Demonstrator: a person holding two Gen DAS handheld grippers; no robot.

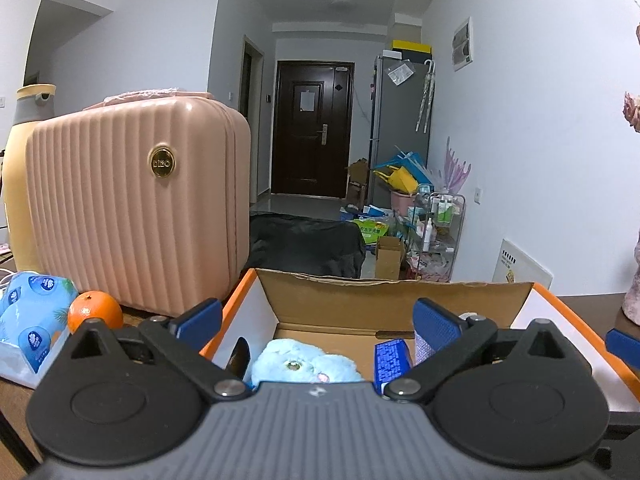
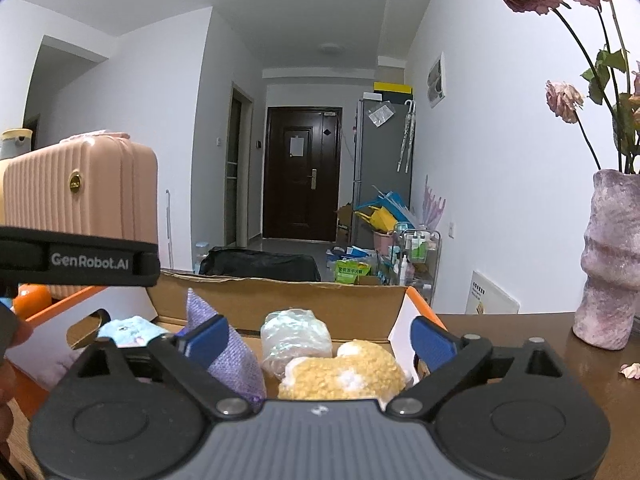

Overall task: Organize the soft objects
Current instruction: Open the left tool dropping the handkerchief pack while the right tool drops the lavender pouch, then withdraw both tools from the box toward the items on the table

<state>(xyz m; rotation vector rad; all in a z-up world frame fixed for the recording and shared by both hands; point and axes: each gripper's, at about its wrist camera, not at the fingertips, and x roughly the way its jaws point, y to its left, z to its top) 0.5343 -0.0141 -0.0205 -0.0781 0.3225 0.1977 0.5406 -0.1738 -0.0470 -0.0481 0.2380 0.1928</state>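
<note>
A: What is being shown at the bottom of the left wrist view?

B: The left gripper point(image 1: 318, 320) is being held over the open cardboard box point(image 1: 360, 300), jaws spread wide, nothing being gripped between them. Low in the frame's centre, a light blue plush toy point(image 1: 298, 366) is lying inside the box, with a blue printed packet point(image 1: 390, 358) just to its right; the print on it cannot be read.

A: And in the right wrist view?

B: The right gripper point(image 2: 320, 334) is likewise being held with jaws wide apart and nothing between them. In the lower centre, a yellow fuzzy plush point(image 2: 340, 376) is resting in the box, a clear plastic-wrapped bundle point(image 2: 294, 334) touching it from behind, and a purple woven pouch point(image 2: 224, 350) is leaning at lower left.

A: Is any writing being made out?

B: "GenRobot.AI" is being read on a black strap point(image 2: 80, 258) at the left edge of the right view. A gold badge on the pink suitcase point(image 1: 136, 208), in the left half of the left view, is carrying small lettering, too small to be read with certainty. An orange point(image 1: 95, 311) and a blue tissue pack point(image 1: 32, 320) are sitting on the tabletop point(image 2: 520, 344) at lower left there. A pink textured vase point(image 2: 608, 260) with dried roses is standing at the right edge.
</note>
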